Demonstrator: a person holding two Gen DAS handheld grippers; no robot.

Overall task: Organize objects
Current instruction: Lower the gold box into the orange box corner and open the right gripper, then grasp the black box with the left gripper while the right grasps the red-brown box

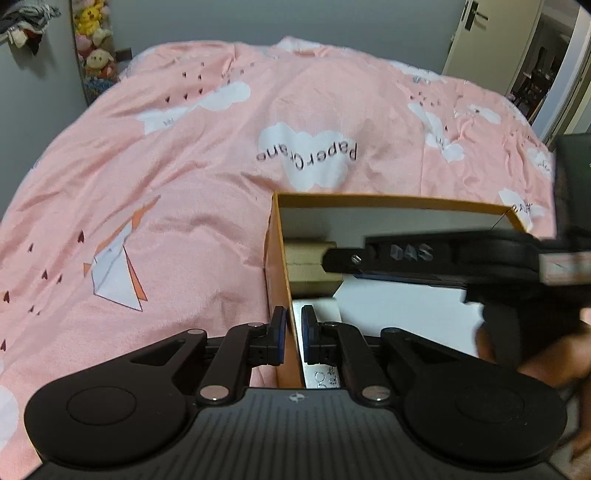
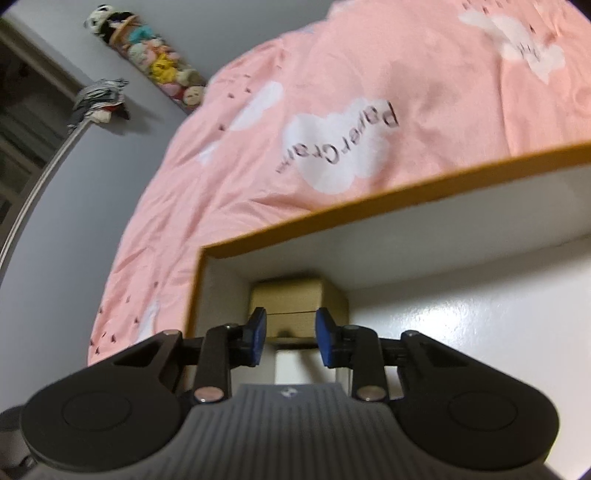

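Note:
An open orange box [image 1: 275, 266] with a white inside lies on the pink bed. My left gripper [image 1: 293, 332] is shut on its left wall, one pad on each side. A small tan wooden box [image 1: 310, 264] sits in the far left corner inside; it also shows in the right wrist view [image 2: 295, 306]. My right gripper [image 2: 290, 339] is open inside the orange box [image 2: 332, 221], its fingers just short of the tan box. In the left wrist view the right gripper [image 1: 332, 260] reaches in from the right.
The pink duvet [image 1: 184, 166] with white clouds covers the bed. A grey wall with hanging plush toys [image 1: 94, 40] stands behind. A door [image 1: 476, 33] is at the far right.

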